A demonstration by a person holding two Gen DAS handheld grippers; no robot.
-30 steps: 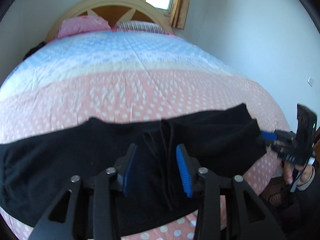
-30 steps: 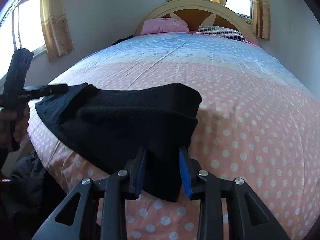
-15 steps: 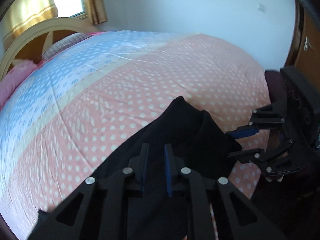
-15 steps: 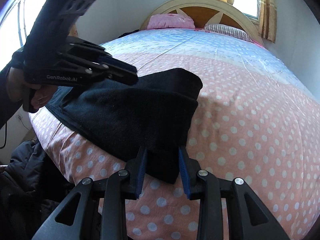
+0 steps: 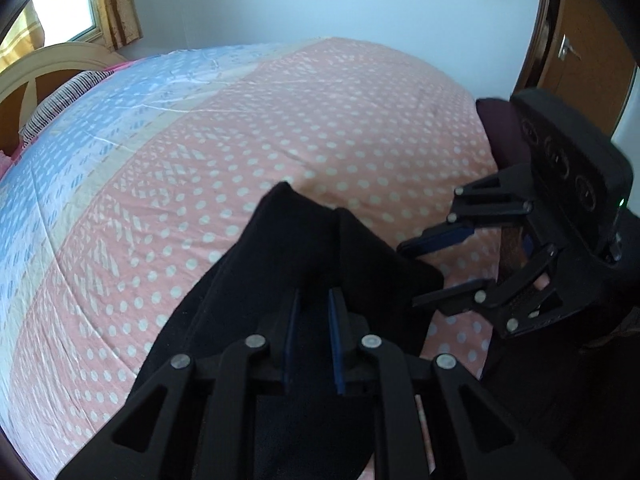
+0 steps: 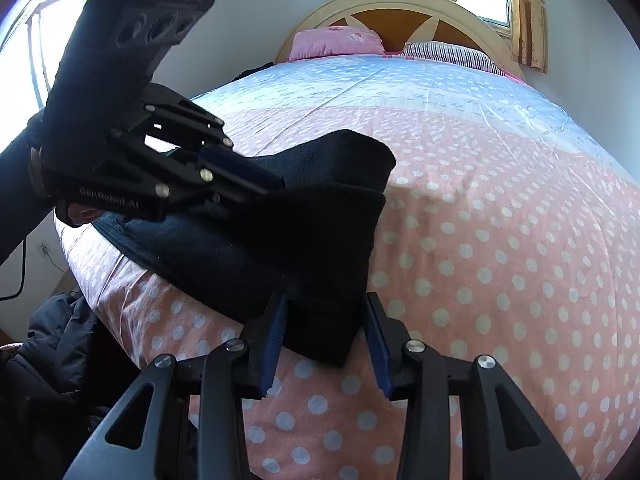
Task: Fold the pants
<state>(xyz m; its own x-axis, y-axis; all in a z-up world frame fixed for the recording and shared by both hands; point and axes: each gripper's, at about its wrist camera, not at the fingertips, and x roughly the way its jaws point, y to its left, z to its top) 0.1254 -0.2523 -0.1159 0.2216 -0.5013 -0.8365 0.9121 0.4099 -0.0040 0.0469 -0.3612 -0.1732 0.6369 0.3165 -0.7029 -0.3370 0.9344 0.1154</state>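
We see the black pants lying folded over near the foot edge of the polka-dot bed. Left gripper fingers pinch a raised pants fold; right gripper fingers are spread, straddling the pants corner.

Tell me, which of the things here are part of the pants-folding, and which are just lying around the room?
Part of the job:
- black pants, lying on the bed
- left gripper, closed on the pants
- right gripper, open at the pants' edge

Just lying about:
- pink pillow
- striped pillow
- dark jacket beside the bed
- polka-dot bedspread, only the work surface
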